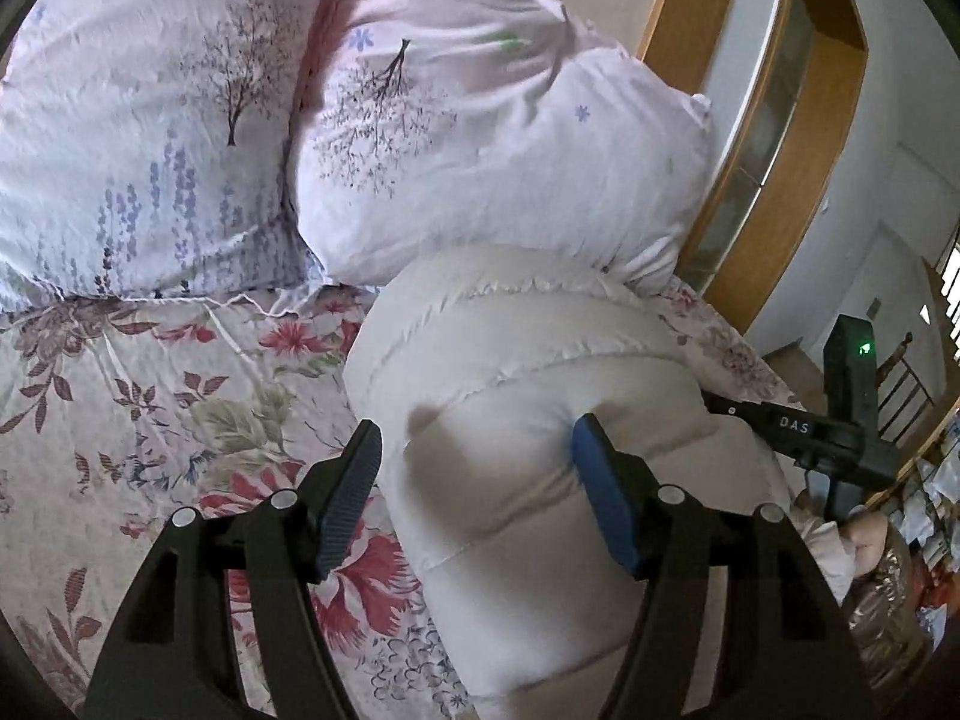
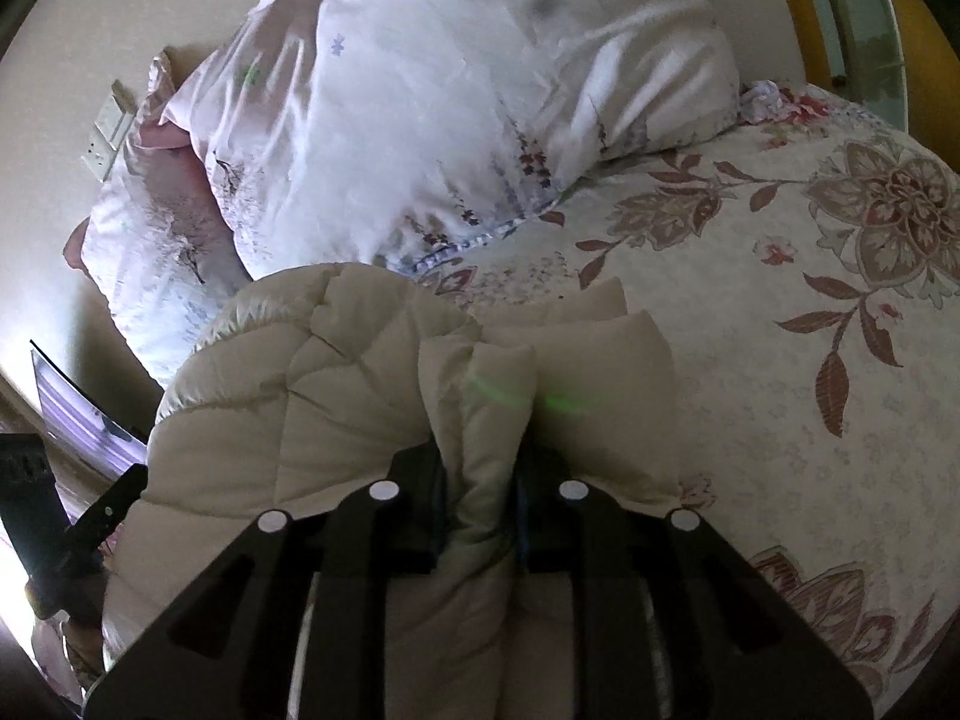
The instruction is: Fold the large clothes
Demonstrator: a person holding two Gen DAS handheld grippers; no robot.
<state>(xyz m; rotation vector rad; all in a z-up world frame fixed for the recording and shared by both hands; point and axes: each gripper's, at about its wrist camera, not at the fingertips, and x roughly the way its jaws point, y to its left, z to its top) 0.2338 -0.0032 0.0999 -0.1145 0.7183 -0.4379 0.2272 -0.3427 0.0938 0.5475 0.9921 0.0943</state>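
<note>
A cream quilted puffer jacket (image 1: 510, 360) lies bunched on the floral bed, below the pillows. My left gripper (image 1: 477, 480) is open over its near end. The right blue pad (image 1: 600, 480) dents the padding, while the left pad (image 1: 351, 486) hangs free above the sheet. In the right wrist view my right gripper (image 2: 480, 468) is shut on an upright fold of the same jacket (image 2: 336, 372), and the cloth bulges up between its black fingers. The right gripper's body, with a green light, shows at the right edge of the left wrist view (image 1: 840, 438), with a hand (image 1: 864, 540) below it.
Two pale flowered pillows (image 1: 150, 120) (image 1: 480, 150) lean at the head of the bed. The floral bedsheet (image 2: 780, 330) spreads to the right of the jacket. A wooden frame with glass (image 1: 828, 150) stands beyond the pillows. Wall sockets (image 2: 108, 120) sit at the left.
</note>
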